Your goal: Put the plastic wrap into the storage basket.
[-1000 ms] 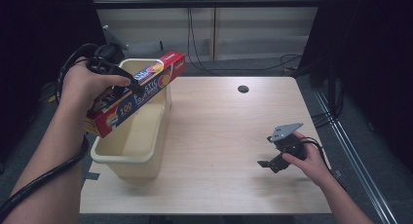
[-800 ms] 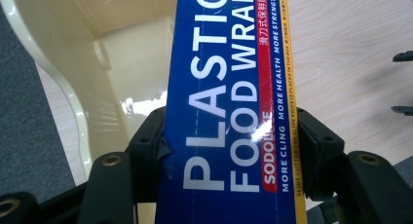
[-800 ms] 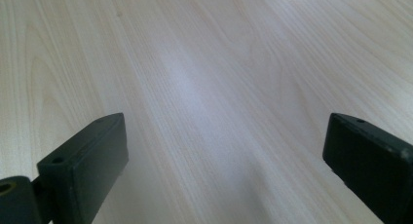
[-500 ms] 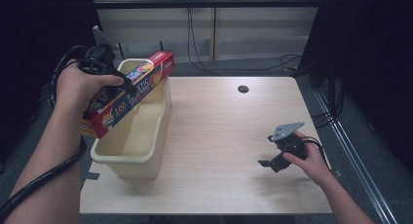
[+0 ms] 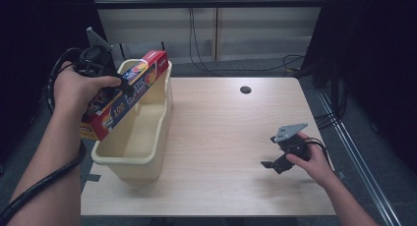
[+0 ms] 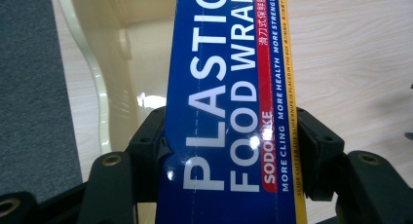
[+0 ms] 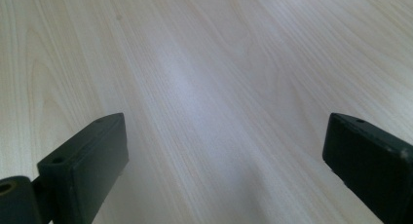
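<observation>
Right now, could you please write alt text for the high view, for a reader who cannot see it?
The left gripper holds a wrap box tilted over a cream bin on a wooden table. The right gripper rests open near the table's right edge.

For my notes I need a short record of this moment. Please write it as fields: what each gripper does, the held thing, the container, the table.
left gripper: shut on the plastic wrap box, fingers pressing its two long sides
plastic wrap box: blue and red, held tilted above the tub
tub: cream plastic, at the table's left side, nothing seen inside
right gripper: open, holds nothing, low over the table
table: light wood, with a dark round hole near its far edge
</observation>
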`<state>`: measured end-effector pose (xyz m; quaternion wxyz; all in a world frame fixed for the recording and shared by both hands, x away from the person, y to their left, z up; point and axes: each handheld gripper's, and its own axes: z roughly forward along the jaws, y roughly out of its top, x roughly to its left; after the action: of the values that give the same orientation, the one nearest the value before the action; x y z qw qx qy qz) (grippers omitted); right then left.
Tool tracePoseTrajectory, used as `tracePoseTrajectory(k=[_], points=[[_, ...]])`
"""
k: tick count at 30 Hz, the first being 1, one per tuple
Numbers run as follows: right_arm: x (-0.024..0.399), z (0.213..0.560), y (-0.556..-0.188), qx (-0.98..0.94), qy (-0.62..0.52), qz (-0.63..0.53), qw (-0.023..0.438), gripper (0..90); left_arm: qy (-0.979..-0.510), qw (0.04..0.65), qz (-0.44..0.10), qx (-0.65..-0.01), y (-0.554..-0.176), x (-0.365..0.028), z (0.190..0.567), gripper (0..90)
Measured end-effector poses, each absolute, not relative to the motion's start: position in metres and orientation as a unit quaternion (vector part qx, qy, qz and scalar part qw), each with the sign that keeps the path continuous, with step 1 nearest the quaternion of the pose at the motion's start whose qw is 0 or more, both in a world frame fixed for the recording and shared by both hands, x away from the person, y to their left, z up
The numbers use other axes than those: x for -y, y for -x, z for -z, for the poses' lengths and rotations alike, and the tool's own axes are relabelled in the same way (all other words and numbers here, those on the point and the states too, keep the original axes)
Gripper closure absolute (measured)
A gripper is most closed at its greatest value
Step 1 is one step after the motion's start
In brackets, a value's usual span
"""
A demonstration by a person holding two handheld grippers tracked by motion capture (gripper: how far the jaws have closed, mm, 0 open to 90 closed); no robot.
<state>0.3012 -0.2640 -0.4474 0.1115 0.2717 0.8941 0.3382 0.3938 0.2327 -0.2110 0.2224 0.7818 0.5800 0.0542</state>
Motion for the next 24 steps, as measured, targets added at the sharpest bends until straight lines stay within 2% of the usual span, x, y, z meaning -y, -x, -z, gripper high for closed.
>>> tracePoseTrajectory(k=[10, 24], points=[[0.263, 0.447, -0.3, -0.894, -0.272, -0.336, 0.115, 2.4, -0.767, 0.204, -0.069, -0.605, -0.388, -0.241, 0.215, 40.4], [0.263, 0.447, -0.3, -0.895, -0.269, -0.337, 0.113, 2.4, -0.757, 0.186, -0.057, -0.624, -0.39, -0.241, 0.238, 40.3]])
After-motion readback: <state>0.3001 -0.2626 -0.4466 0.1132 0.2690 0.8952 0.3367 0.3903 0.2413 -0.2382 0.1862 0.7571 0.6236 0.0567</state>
